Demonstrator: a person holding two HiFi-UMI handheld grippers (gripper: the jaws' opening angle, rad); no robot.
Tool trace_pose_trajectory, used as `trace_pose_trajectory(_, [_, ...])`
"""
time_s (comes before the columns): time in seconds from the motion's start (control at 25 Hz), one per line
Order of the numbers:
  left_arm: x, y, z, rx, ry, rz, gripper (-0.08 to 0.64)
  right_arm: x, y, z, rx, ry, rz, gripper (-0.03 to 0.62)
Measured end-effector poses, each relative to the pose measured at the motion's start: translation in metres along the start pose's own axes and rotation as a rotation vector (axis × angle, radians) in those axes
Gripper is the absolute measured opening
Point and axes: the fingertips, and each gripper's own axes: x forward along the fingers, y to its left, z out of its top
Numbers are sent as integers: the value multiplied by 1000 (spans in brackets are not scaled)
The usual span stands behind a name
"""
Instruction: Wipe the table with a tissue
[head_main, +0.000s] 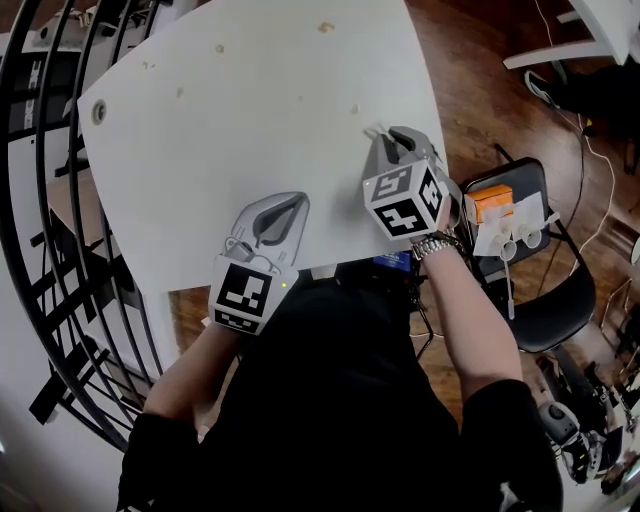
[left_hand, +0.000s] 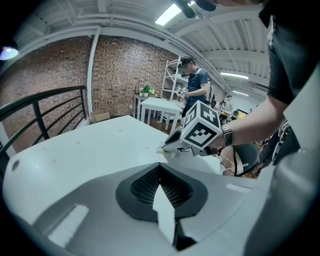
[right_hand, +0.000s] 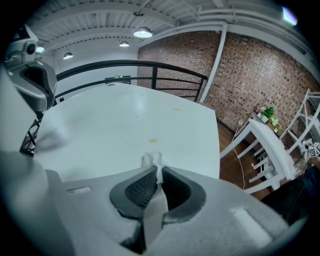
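A white table (head_main: 250, 120) carries a few small crumbs (head_main: 325, 27). My right gripper (head_main: 383, 137) rests near the table's right edge, shut on a crumpled white tissue (head_main: 375, 131). In the right gripper view the tissue (right_hand: 152, 161) pokes out between the closed jaws of this gripper (right_hand: 158, 170), and a brownish crumb (right_hand: 153, 141) lies just ahead. My left gripper (head_main: 296, 200) is over the table's near edge, left of the right one. Its jaws are shut with nothing showing between them (left_hand: 160, 167). The left gripper view shows the right gripper (left_hand: 172, 142) and the tissue (left_hand: 161, 148).
A black metal railing (head_main: 40, 200) curves along the table's left side. A black chair (head_main: 560, 300) with an orange box (head_main: 490, 203) stands to the right on the wood floor. The table has a round grommet hole (head_main: 98, 111). A person (left_hand: 192, 90) stands far off by another white table.
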Motion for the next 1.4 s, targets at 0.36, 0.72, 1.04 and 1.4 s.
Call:
trace_pose_trajectory(0.36, [0, 7, 4, -22, -4, 31, 12, 6, -4, 19, -30, -24, 13, 20])
trace_pose_trajectory(0.72, [-3, 15, 1, -49, -2, 70, 12, 17, -2, 33, -66, -34, 39, 20])
trace_pose_trajectory(1.04, [-4, 20, 1, -66, -2, 92, 12, 24, 0, 40, -92, -29, 57, 20])
trace_pose_trajectory(1.4, [-4, 27, -1, -89, -2, 116, 11, 32, 4, 50, -132, -35, 71, 18])
